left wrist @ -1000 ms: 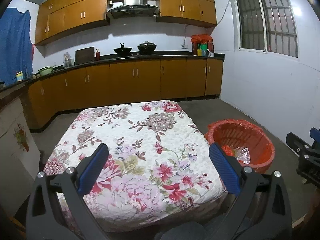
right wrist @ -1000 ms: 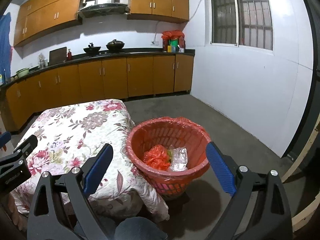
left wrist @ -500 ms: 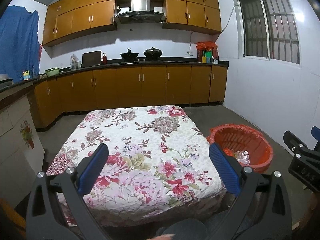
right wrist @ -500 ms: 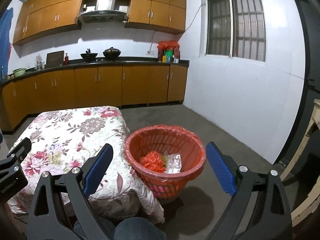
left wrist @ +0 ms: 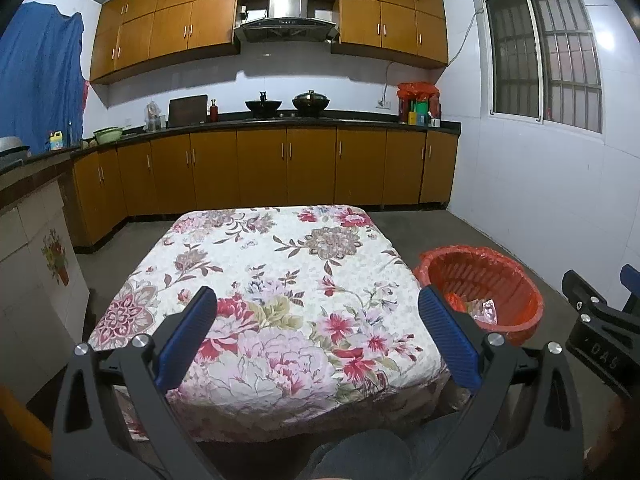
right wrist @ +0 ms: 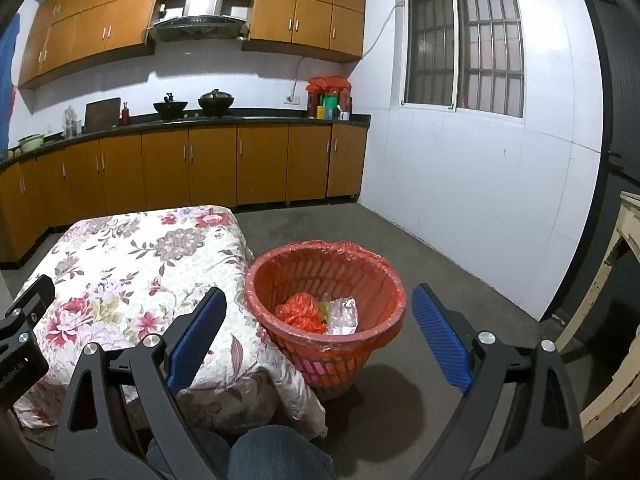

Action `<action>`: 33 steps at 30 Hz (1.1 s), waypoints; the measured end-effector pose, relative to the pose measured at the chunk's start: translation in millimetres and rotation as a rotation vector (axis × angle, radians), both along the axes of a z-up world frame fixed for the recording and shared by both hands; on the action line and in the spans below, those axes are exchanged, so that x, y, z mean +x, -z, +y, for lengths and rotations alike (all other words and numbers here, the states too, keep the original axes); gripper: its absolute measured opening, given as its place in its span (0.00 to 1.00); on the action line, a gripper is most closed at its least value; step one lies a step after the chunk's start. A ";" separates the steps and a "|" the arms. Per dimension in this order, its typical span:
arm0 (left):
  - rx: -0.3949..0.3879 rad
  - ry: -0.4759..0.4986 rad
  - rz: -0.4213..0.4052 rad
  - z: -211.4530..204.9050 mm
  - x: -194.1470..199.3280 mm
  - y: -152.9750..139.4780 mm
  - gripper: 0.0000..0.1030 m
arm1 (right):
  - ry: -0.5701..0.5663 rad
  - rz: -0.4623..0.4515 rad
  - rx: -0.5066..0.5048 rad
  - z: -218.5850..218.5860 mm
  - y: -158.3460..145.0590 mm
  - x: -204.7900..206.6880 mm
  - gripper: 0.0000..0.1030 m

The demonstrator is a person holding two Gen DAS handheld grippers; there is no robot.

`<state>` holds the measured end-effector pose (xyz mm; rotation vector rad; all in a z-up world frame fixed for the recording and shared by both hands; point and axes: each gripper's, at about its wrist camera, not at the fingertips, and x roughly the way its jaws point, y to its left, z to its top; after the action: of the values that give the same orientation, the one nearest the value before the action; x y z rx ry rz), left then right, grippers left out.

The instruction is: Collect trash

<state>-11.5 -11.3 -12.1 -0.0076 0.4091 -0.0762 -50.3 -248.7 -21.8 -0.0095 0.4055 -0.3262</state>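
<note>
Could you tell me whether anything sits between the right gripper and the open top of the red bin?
Nothing visible does. The right gripper is open and empty, with the red bin uncovered ahead; crumpled trash lies inside.

The left tongs (left wrist: pixel 318 312) are held level and spread wide, blue pads (left wrist: pixel 188 340) well apart, nothing between them. The right tongs (right wrist: pixel 320 312) gape equally wide and empty. The person's knee (right wrist: pixel 276 456) in jeans shows near, below them.
</note>
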 end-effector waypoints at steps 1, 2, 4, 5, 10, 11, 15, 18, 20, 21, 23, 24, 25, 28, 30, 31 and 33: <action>-0.002 0.000 0.005 0.6 0.5 1.1 0.96 | 0.000 0.003 0.001 0.2 0.5 0.0 0.91; -0.004 0.001 0.009 0.7 0.4 1.9 0.96 | -0.001 0.009 0.004 0.5 1.6 0.3 0.91; -0.008 0.001 0.016 1.3 0.8 3.9 0.96 | -0.004 0.021 0.011 -0.1 3.7 1.3 0.91; -0.009 0.001 0.019 1.8 1.0 4.3 0.96 | -0.004 0.026 0.013 0.1 4.8 1.8 0.91; -0.015 -0.001 0.027 3.1 0.1 6.9 0.96 | -0.004 0.041 0.017 0.9 8.6 3.1 0.91; -0.016 -0.001 0.028 3.3 0.1 7.1 0.96 | -0.004 0.042 0.015 1.3 8.5 3.0 0.91; -0.019 0.000 0.032 3.7 0.3 7.5 0.96 | -0.004 0.046 0.013 1.7 9.1 2.8 0.91; -0.020 0.001 0.036 3.7 0.9 7.8 0.96 | -0.004 0.051 0.013 1.9 9.9 3.7 0.91; -0.019 0.002 0.037 2.8 0.0 8.4 0.96 | -0.004 0.053 0.015 1.6 10.3 3.7 0.91; -0.018 0.003 0.039 2.5 0.0 8.9 0.96 | -0.004 0.054 0.016 1.3 10.5 3.6 0.91; -0.017 0.004 0.040 1.8 -0.2 9.3 0.96 | -0.004 0.053 0.016 1.1 10.8 3.7 0.91; -0.016 0.005 0.040 1.3 -0.3 9.5 0.96 | -0.004 0.053 0.016 1.1 10.8 3.9 0.91; -0.016 0.005 0.040 1.2 -0.4 9.5 0.96 | -0.003 0.053 0.017 0.9 10.8 3.5 0.91; -0.014 0.003 0.039 0.1 -0.9 9.2 0.96 | -0.003 0.053 0.017 0.8 11.3 4.0 0.91; -0.013 0.000 0.037 0.2 -1.4 9.0 0.96 | -0.004 0.053 0.016 0.9 11.3 3.9 0.91; -0.013 -0.002 0.036 0.0 -1.7 8.8 0.96 | -0.004 0.053 0.016 1.0 11.3 3.5 0.91; -0.014 -0.006 0.034 0.2 -1.9 8.4 0.96 | -0.005 0.052 0.016 0.8 11.2 3.6 0.91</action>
<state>-13.3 -11.1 -20.5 -0.0235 0.4426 -0.0729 -46.7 -247.9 -32.9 -0.0037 0.4597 -0.3186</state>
